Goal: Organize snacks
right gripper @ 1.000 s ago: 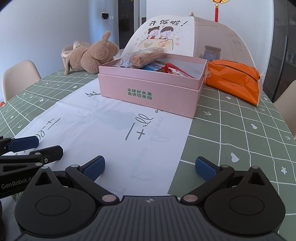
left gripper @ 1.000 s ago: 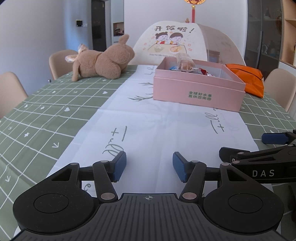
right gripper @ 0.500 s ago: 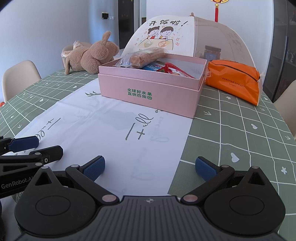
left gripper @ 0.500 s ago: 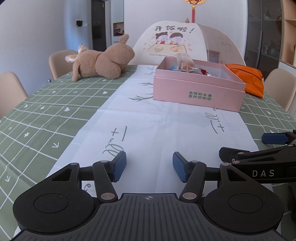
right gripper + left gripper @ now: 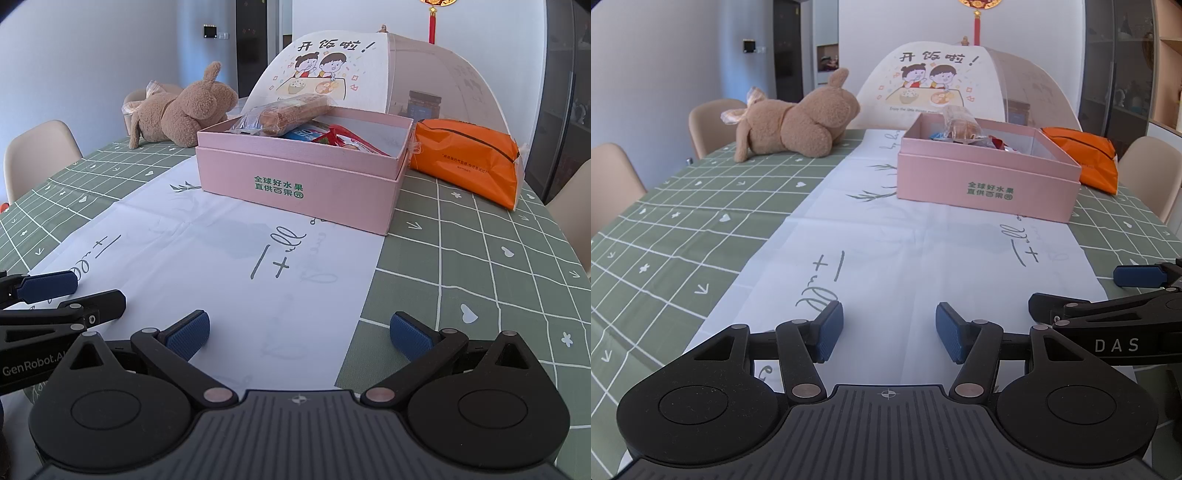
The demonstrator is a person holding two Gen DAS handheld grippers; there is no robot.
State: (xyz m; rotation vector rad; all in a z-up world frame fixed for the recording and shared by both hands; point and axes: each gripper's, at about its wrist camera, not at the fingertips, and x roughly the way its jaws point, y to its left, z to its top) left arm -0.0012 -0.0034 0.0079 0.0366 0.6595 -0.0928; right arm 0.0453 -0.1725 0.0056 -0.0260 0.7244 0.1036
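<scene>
Two hand-held grippers rest low over a dining table, side by side and well short of an open pink box (image 5: 295,177) where the snacks are gathered. The left gripper (image 5: 889,332) has its blue-padded tongs apart with nothing between them; the right gripper (image 5: 299,334) stands wider apart, likewise empty. Inside the box, a clear-wrapped cake bar (image 5: 284,112) leans on the far-left rim above a heap of red and blue packets (image 5: 325,138), suggesting items dropped in rather than lined up; whether sorting is finished or more arranging lies ahead cannot be judged from this scene. An orange pouch (image 5: 465,158) lies just beside the box on its right, outside it. The table wears a green grid-patterned cloth (image 5: 683,236) crossed by a white runner (image 5: 905,258) with brush script. Behind stand a plush rabbit (image 5: 798,118), a mesh food cover (image 5: 369,70) printed with cartoon children, beige chairs and pale walls.
</scene>
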